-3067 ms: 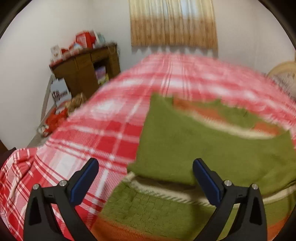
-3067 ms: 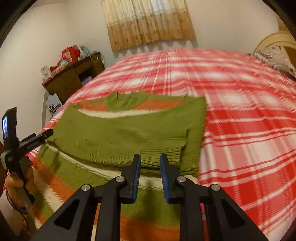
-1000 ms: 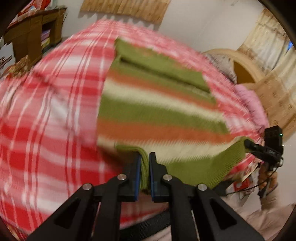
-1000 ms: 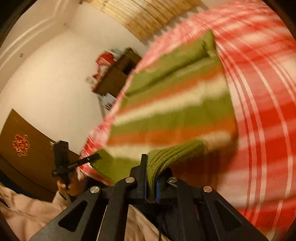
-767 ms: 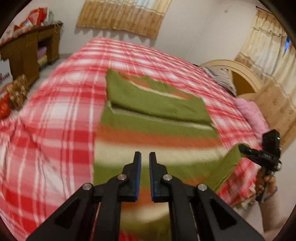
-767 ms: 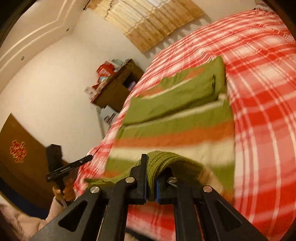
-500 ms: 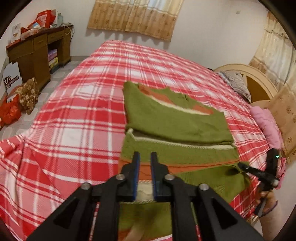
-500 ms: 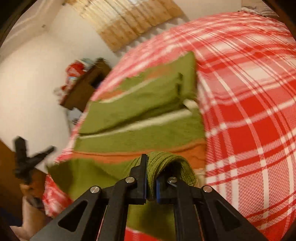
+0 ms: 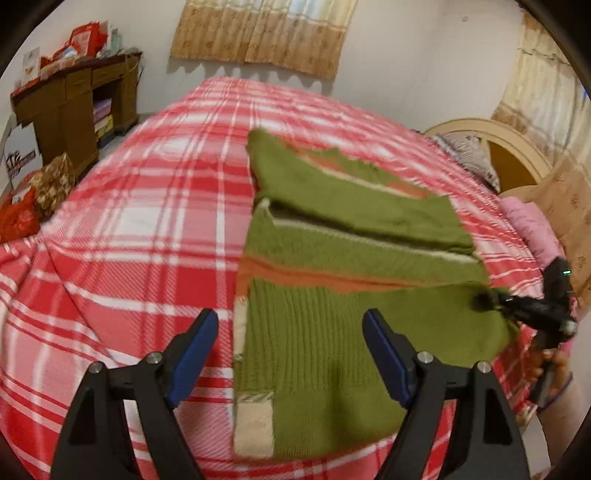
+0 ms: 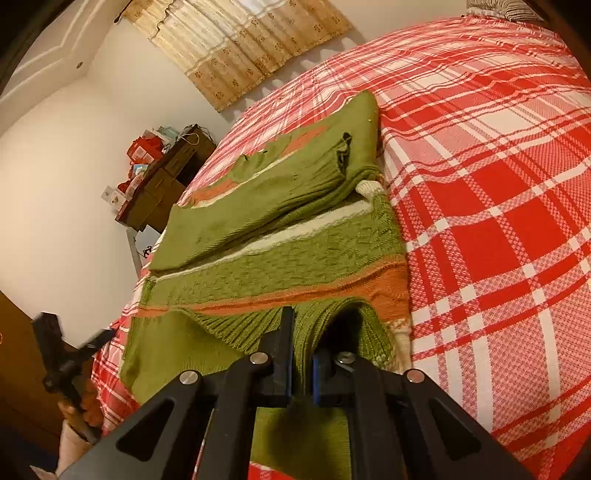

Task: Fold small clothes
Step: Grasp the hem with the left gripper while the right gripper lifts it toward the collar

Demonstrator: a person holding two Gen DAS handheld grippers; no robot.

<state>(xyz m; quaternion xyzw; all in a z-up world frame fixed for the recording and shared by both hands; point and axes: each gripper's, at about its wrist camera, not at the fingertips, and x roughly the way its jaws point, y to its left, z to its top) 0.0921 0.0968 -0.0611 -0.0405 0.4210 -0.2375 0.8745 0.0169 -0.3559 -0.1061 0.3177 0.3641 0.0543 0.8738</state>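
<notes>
A green knit sweater (image 9: pixel 354 258) with orange and cream stripes lies on the red plaid bed (image 9: pixel 155 206), sleeves folded across the chest. Its ribbed bottom hem is folded up over the body. My left gripper (image 9: pixel 290 332) is open and empty just above the hem's left part. My right gripper (image 10: pixel 303 350) is shut on the hem's right corner; the sweater (image 10: pixel 280 229) stretches away from it. In the left wrist view the right gripper (image 9: pixel 495 301) shows at the hem's far corner.
A wooden cabinet (image 9: pixel 74 107) with red boxes stands beyond the bed at far left, bags on the floor beside it. Curtains (image 9: pixel 258 33) hang on the far wall. A curved headboard (image 9: pixel 491 147) and a pink cloth (image 9: pixel 532 229) are at the right.
Both grippers carried the bottom hem up and over the sweater body. The left gripper has opened and let go of the hem; the right stays shut on it.
</notes>
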